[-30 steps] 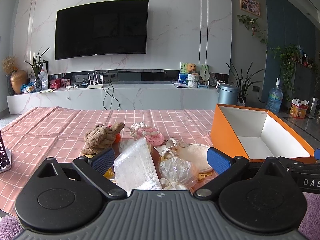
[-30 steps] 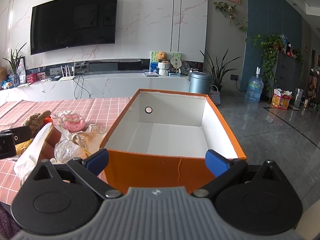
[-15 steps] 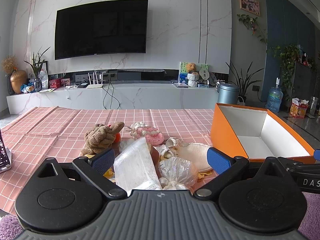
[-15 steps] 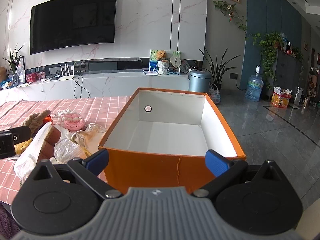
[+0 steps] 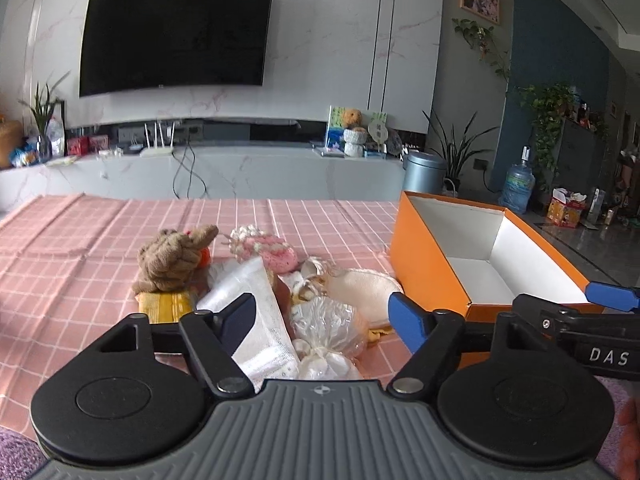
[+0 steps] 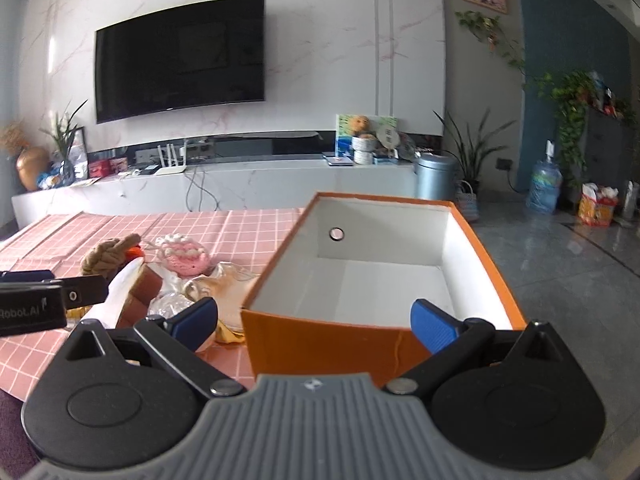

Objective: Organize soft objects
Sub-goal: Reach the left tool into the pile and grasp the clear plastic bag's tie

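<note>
Two grippers show, both with their blue-padded fingers spread wide and gripping nothing. One orange box with a white inside stands on the pink checked tablecloth, its top uncovered and nothing lying in it.

One pile of soft things sits on the cloth just left of the box. Counted in the left wrist view: one brown knotted rope toy at the back left, one pink and white crocheted piece beside it, one yellow packet under the rope toy, one long white plastic bag leaning toward the camera, one clear bag with white stuff inside, and one cream round pad nearest the box. Something orange peeks out behind the rope toy; I cannot tell what it is.

The left gripper hovers low over the near edge of the pile. The white plastic bag lies against its left finger, and the clear bag sits between the two fingers, apart from the right one. I cannot tell whether the left finger touches the bag.

The right gripper hangs in front of the box's near wall. Its left finger is over the cloth beside the pile, and its right finger is over the box's near right corner. The pile lies to its left.
</note>
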{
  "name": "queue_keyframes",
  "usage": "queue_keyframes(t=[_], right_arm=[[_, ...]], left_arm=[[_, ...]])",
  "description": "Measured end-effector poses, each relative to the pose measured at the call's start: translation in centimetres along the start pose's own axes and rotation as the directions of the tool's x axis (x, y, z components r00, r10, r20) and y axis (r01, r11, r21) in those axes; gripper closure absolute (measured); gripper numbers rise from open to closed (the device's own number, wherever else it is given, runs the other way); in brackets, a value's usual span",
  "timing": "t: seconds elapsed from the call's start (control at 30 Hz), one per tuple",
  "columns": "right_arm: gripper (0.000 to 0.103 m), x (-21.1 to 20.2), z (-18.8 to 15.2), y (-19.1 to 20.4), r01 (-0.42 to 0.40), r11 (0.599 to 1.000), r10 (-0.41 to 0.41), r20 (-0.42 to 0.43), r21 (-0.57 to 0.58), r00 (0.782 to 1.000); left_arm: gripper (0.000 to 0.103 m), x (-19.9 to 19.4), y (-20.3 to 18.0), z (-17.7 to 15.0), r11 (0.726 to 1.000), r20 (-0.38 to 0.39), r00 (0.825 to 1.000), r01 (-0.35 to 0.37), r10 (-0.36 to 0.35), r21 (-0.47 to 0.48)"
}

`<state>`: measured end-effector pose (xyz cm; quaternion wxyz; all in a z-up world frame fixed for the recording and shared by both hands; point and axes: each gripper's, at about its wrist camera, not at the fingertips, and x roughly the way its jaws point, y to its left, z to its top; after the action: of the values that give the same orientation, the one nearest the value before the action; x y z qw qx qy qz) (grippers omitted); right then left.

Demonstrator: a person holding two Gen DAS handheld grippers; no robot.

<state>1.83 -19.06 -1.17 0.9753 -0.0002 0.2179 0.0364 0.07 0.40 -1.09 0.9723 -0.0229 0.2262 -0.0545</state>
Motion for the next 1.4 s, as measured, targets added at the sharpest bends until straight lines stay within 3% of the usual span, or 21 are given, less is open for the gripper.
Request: queue_keyframes(t=[0.2, 0.47, 0.53, 0.7, 0.8, 0.87, 1.03, 1.27, 1.4], right_arm=[[0.003, 0.9, 1.5, 1.5, -0.085, 0.993, 0.084, -0.013, -0.078, 0.996], [0.029, 2.5, 2.9, 4.4, -0.215, 0.965, 0.210, -0.048, -0.148, 0.977], [0.040, 2.8, 2.7, 5.6, -0.228, 0.957, 0.221, -0.060, -0.178, 0.973], [0.043, 4.3, 2.4, 7.5, -0.275, 0.944, 0.256, -0.122, -0.182, 0.959], [0.043, 5.2, 2.3, 8.5, -0.308, 0.934, 0.282, -0.155, -0.180, 0.947], [0.043, 5.5, 2.1, 9.1, -0.323, 0.930, 0.294, -0.173, -0.177, 0.940], [0.043, 7.2, 1.6, 10.2, -0.354, 0.923, 0.317, -0.224, -0.151, 0.922], [0.043, 9.4, 1.6, 11.2, -0.374, 0.922, 0.337, -0.262, -0.106, 0.905], [0.047, 10.4, 1.5, 12.0, -0.396, 0.914, 0.358, -0.275, -0.092, 0.892]], left_arm=[[0.024, 1.2, 1.9, 0.7, 0.999, -0.104, 0.994, 0.023, -0.027, -0.046], [0.016, 3.6, 4.8, 2.3, 0.993, -0.199, 0.980, 0.005, -0.028, -0.117], [0.016, 4.6, 5.4, 2.7, 0.991, -0.226, 0.974, -0.004, -0.027, -0.134], [0.022, 7.8, 6.9, 2.4, 0.981, -0.330, 0.943, -0.018, -0.047, -0.192], [0.037, 8.8, 7.7, 2.0, 0.974, -0.361, 0.931, -0.034, -0.049, -0.222], [0.059, 9.0, 8.1, 1.6, 0.968, -0.369, 0.927, -0.026, -0.069, -0.248], [0.097, 8.9, 8.9, 1.1, 0.957, -0.352, 0.929, 0.008, -0.115, -0.290], [0.101, 7.0, 10.3, 2.0, 0.946, -0.284, 0.953, 0.009, -0.107, -0.325], [0.101, 6.9, 11.5, 2.1, 0.952, -0.311, 0.948, -0.039, -0.060, -0.303]])
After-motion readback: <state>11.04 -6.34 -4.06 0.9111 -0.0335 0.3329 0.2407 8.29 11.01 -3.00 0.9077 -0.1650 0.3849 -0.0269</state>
